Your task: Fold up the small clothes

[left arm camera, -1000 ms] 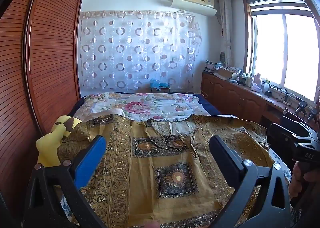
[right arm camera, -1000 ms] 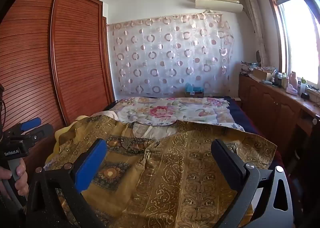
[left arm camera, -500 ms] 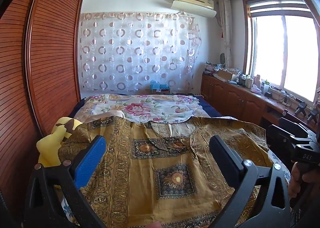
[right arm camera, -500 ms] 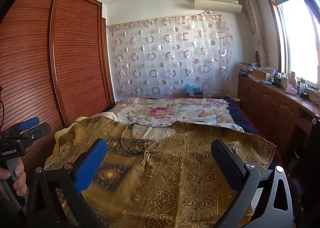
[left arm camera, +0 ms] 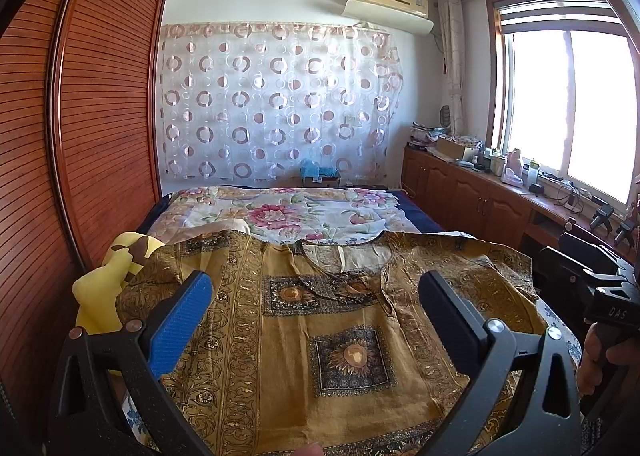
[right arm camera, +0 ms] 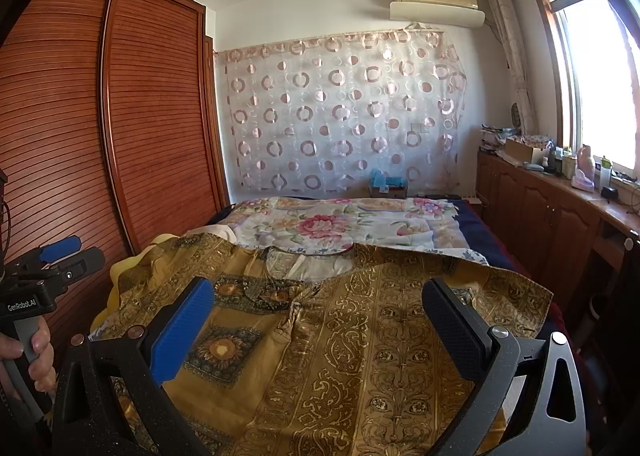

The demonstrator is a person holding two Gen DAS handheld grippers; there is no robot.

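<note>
Mustard patterned shirt (left arm camera: 320,344) spread flat, collar far, on the near end of the floral-sheeted bed (left arm camera: 288,212), with left gripper (left arm camera: 316,308) and right gripper (right arm camera: 320,312) both agape and empty above it; a one-layer pinch would likely skew the fold.

Shirt (left arm camera: 344,356) hem beyond frame edge

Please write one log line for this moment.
left gripper: open, empty | right gripper: open, empty | shirt: flat on bed, unfolded
</note>
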